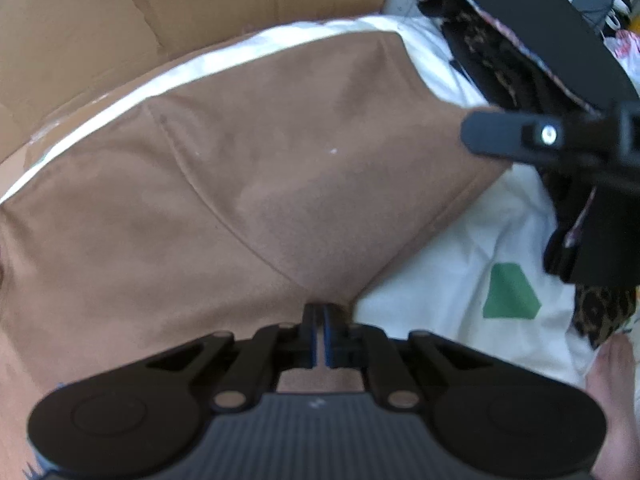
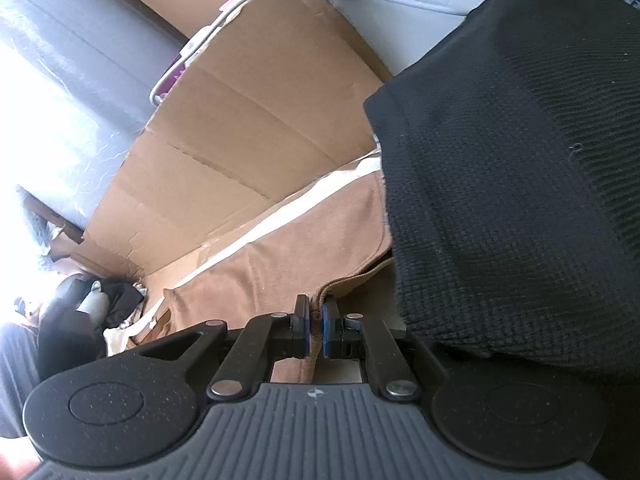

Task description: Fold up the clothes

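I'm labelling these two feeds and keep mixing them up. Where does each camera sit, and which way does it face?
Left wrist: on the left claw, facing steeply down at the tan garment; the right claw and a bare foot show.
Right wrist: on the right claw, facing along the garment's edge toward cardboard, black knit cloth alongside.
Shared: tan garment, cardboard.

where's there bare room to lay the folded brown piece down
Bare white sheet between the brown garment and the dark clothes pile, and flattened cardboard beyond its far edge. The pile's side is crowded.
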`<state>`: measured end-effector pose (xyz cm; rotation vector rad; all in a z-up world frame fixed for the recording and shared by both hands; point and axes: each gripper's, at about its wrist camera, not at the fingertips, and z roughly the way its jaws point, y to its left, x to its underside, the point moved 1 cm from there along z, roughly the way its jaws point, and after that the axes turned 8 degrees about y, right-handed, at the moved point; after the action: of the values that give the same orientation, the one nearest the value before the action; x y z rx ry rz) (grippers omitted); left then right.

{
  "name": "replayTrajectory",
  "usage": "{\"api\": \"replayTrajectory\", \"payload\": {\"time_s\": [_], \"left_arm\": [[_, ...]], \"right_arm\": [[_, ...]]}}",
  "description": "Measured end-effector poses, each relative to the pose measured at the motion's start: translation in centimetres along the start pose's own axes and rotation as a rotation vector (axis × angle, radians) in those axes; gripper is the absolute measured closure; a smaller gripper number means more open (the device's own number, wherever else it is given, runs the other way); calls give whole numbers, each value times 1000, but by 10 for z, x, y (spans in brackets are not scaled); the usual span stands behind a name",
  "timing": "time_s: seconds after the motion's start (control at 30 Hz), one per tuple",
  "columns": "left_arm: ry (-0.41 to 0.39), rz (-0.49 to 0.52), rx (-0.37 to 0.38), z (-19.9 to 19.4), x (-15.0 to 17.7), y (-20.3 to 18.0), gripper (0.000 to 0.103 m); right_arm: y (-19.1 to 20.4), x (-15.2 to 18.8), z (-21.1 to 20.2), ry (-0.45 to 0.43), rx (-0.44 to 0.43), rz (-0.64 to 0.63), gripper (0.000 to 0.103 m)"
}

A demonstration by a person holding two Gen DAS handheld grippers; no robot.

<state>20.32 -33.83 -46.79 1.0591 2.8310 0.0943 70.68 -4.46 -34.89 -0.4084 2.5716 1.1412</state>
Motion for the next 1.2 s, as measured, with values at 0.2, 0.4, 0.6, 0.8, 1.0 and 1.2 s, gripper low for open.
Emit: {"api": "replayTrajectory", "payload": {"time_s": [0.2, 0.4, 0.6, 0.8, 1.0, 1.2], "left_arm": [[-29, 37, 7, 1, 4, -1, 102], [-51, 114, 40, -1, 12, 0, 102], [-56, 107, 51, -1, 9, 3, 102], [-85, 118, 57, 1, 4, 3, 103], [-67, 129, 56, -3, -1, 6, 103], [18, 150, 57, -15, -7, 24, 88]], "right_arm": [[7, -2, -3, 10, -82, -6, 99], [18, -4, 4, 48, -192, 0, 99], [27, -1, 10, 66, -216, -19, 99], [26, 2, 16, 96, -259, 20, 99], [28, 7, 22, 127, -292, 38, 99], [28, 10, 21, 128, -302, 44, 99]]}}
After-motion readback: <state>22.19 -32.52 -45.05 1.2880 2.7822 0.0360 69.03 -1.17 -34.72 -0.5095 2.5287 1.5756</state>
